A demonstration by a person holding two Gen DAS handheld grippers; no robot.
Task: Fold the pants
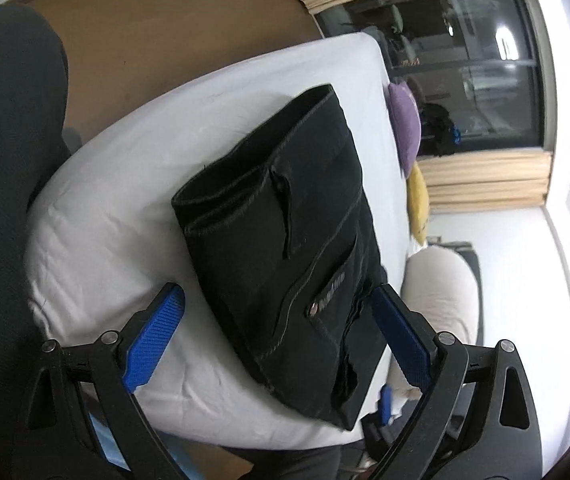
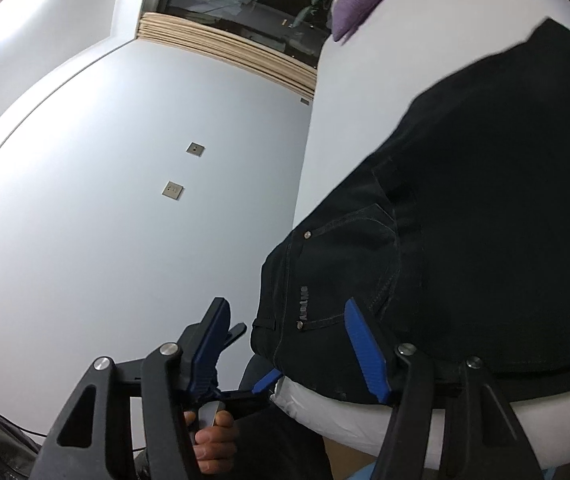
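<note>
Left wrist view shows us the pants lying folded into a compact black bundle on the white bed. Our left gripper has its fingers spread wide around the near end, pads clear of the cloth. Our right gripper is partly open at the waistband corner, holding nothing. We judge the fold nearly finished; next we would pinch the near edge and square it up.
</note>
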